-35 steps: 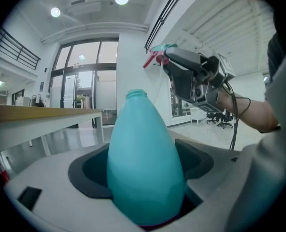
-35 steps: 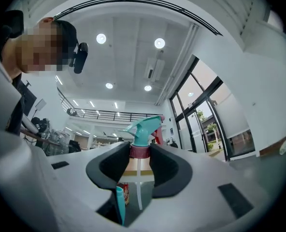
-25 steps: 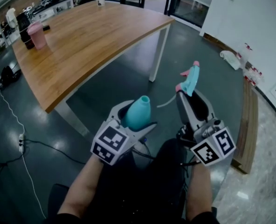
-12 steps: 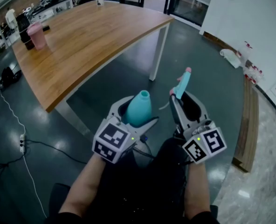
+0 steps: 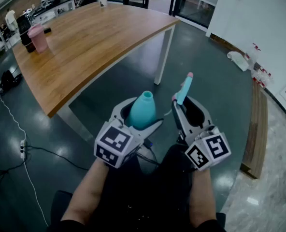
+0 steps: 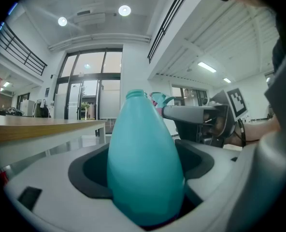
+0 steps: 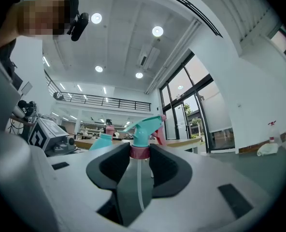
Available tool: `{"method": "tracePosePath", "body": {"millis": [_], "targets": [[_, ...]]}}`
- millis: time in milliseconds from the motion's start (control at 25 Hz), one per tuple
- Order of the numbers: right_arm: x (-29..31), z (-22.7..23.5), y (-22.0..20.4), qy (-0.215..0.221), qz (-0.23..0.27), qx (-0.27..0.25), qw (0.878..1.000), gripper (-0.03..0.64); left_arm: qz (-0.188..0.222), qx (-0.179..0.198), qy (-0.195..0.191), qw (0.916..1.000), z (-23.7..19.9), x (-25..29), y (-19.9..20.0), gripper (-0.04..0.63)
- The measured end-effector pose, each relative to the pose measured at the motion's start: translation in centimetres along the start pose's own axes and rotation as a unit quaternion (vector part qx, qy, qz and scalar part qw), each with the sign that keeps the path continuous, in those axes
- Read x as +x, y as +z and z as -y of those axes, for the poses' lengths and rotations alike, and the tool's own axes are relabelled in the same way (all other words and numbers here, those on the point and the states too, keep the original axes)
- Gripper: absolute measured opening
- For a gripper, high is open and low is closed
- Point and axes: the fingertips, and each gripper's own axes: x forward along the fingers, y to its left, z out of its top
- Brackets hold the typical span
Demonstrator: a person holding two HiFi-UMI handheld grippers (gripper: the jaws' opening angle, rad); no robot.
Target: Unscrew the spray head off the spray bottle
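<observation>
A teal spray bottle (image 5: 144,109) with a bare open neck stands upright in my left gripper (image 5: 140,117), which is shut on its body (image 6: 145,163). The spray head (image 5: 184,88), teal with a pink trigger and nozzle, is off the bottle and held to its right. My right gripper (image 5: 180,103) is shut on its pink collar (image 7: 139,152), with the clear dip tube (image 7: 137,182) hanging down between the jaws. The right gripper view also shows the bottle (image 7: 102,141) off to the left. Bottle and head are apart and do not touch.
A long wooden table (image 5: 85,37) stands ahead on the left with a pink cup (image 5: 38,36) at its far end. Dark glossy floor lies below, with a cable (image 5: 22,144) at left. A white container (image 5: 239,61) lies by the right wall, next to a wooden ledge (image 5: 256,129).
My right gripper has come down and to the left with the spray head, closer to the bottle. The left gripper and bottle have hardly moved.
</observation>
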Motion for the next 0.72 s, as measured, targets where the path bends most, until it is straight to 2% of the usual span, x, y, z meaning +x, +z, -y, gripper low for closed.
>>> {"method": "tracePosePath", "body": {"millis": [720], "targets": [[0.33,-0.15,-0.07,-0.002,-0.009,-0.010,1.000,0.135,-0.001,-0.003,0.002,1.0000,-0.21,0.35,0.05,0.408]]}}
